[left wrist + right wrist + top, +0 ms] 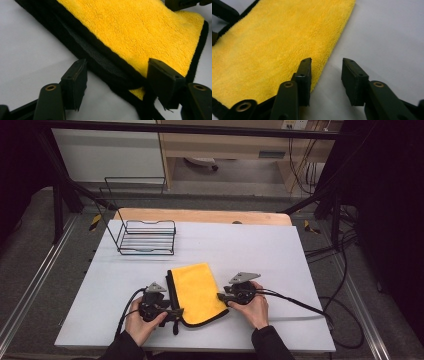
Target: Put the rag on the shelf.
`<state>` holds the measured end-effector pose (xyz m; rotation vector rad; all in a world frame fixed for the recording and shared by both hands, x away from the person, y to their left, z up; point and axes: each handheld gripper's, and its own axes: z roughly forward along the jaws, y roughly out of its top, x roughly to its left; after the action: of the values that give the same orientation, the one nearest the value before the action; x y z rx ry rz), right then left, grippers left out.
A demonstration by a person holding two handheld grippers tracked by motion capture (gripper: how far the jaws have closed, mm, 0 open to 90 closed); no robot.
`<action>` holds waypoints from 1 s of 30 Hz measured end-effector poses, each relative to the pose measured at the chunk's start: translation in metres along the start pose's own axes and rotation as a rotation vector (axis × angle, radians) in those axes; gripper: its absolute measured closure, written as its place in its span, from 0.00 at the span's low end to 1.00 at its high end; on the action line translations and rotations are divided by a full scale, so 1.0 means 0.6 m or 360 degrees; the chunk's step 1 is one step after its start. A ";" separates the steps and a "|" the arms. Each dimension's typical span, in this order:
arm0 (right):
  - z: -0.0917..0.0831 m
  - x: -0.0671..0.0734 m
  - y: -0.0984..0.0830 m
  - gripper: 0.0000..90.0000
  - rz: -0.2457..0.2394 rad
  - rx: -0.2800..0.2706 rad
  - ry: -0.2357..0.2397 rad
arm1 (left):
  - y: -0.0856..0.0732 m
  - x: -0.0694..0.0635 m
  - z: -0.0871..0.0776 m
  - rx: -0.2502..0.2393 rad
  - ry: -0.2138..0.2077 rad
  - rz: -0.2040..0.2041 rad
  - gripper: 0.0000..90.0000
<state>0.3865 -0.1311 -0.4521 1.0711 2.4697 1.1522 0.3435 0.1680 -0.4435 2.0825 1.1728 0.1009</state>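
A yellow microfibre cloth (195,292) with black trim lies folded on the white table top, near the front edge. My left gripper (176,312) is at its near left corner. In the left gripper view the jaws (120,82) stand open astride the black-trimmed edge of the cloth (130,27), and the pads do not press on it. My right gripper (220,296) is at the cloth's right side. Its jaws (327,80) are open, one over the folded yellow edge (274,42) and the other over bare table.
A black wire rack (147,237) stands at the back left of the white table top (260,250). Cables trail from both grippers, the right one across the table towards its right edge (300,305). A wooden strip (200,216) borders the far side.
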 end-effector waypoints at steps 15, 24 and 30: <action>-0.005 0.014 -0.010 0.86 0.0062 0.0047 0.0054 | -0.011 -0.028 0.013 -0.0089 0.0012 -0.0011 0.63; -0.009 0.023 -0.012 0.99 0.0134 0.0038 0.0122 | 0.001 -0.026 0.009 -0.0022 -0.0036 0.0056 0.85; -0.020 0.041 -0.013 0.99 0.0251 0.0053 0.0247 | 0.007 0.006 -0.016 0.0064 -0.0073 0.0110 0.87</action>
<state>0.3592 -0.1244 -0.4468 1.2499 2.5681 1.2892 0.3445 0.1748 -0.4347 2.1496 1.0838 0.0621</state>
